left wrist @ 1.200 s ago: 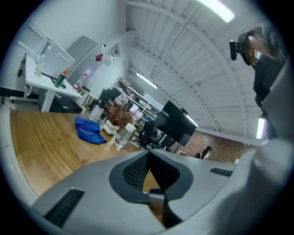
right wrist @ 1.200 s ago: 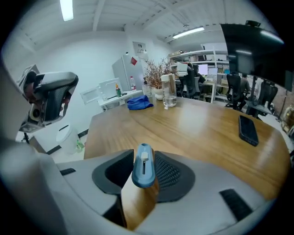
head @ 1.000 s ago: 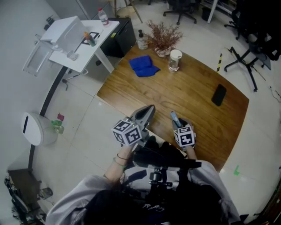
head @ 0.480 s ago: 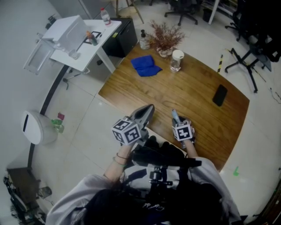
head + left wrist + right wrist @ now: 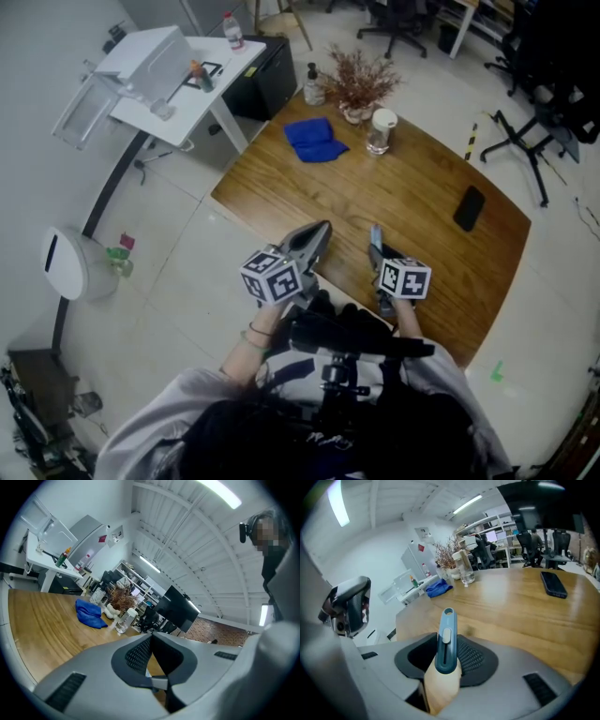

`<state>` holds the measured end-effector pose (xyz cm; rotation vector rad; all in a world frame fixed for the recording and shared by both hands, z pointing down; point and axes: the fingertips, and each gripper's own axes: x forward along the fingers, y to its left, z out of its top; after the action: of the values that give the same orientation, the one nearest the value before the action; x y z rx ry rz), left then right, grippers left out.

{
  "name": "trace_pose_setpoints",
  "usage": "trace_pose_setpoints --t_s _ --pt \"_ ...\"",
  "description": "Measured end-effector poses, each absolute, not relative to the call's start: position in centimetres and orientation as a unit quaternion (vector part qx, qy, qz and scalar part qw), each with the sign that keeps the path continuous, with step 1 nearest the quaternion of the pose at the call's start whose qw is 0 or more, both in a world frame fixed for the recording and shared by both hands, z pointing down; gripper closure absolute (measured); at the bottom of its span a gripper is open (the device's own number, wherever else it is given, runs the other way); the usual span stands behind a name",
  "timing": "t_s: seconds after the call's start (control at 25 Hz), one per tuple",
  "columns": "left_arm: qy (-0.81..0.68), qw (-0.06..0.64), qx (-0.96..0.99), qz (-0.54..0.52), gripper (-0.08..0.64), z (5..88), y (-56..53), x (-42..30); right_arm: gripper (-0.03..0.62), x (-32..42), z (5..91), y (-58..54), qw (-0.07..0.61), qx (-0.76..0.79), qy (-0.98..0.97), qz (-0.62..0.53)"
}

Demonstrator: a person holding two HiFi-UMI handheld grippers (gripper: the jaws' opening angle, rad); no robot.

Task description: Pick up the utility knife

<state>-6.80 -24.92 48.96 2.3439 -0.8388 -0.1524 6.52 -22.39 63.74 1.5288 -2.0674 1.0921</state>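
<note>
Blue-topped, the utility knife (image 5: 446,641) is gripped in the right tool (image 5: 381,255), whose jaws are closing on it. Its long axis is pointed away along them, over the desk's (image 5: 422,197) near edge. The left tool (image 5: 151,657), closed and empty, is held just left.

Bright, even light from ceiling strips (image 5: 220,493); gripper views bulge with dark corners.

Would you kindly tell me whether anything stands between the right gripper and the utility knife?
Nothing visible does. The utility knife already sits between the jaws of the right gripper, which are closing on it. Only bare wooden table lies beyond its tip.
</note>
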Motion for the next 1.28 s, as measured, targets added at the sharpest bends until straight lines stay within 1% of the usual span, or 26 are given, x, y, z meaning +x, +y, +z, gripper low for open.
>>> trace_pose_setpoints --t_s 0.28,0.44,0.56,0.72,0.92,1.12,1.28 --pt "-0.321 0.327 0.888 -0.041 0.552 50.0 -25.0 -6.3 0.449 6.1 56.1 -22.2 0.108 0.536 -0.768 0.334" --pt "-0.321 0.327 0.888 -0.040 0.551 50.2 -25.1 -5.9 0.449 6.7 52.2 -21.7 0.108 0.546 -0.781 0.284" --pt "-0.324 0.309 0.893 -0.036 0.552 49.9 -25.3 -5.5 0.449 7.2 50.6 -21.4 0.111 0.554 -0.783 0.261" --pt "-0.326 0.291 0.899 -0.022 0.555 49.7 -25.3 -4.7 0.449 7.9 50.4 -21.1 0.112 0.560 -0.780 0.256" --pt "-0.326 0.262 0.908 0.025 0.555 50.0 -24.9 -4.0 0.449 8.3 51.0 -21.0 0.119 0.560 -0.776 0.264" --pt "-0.332 0.269 0.904 0.000 0.555 49.5 -25.2 -3.9 0.449 8.4 51.5 -20.9 0.125 0.556 -0.777 0.268" --pt "-0.334 0.276 0.901 -0.001 0.555 49.9 -25.0 -3.9 0.449 8.3 52.0 -20.8 0.130 0.550 -0.778 0.272"
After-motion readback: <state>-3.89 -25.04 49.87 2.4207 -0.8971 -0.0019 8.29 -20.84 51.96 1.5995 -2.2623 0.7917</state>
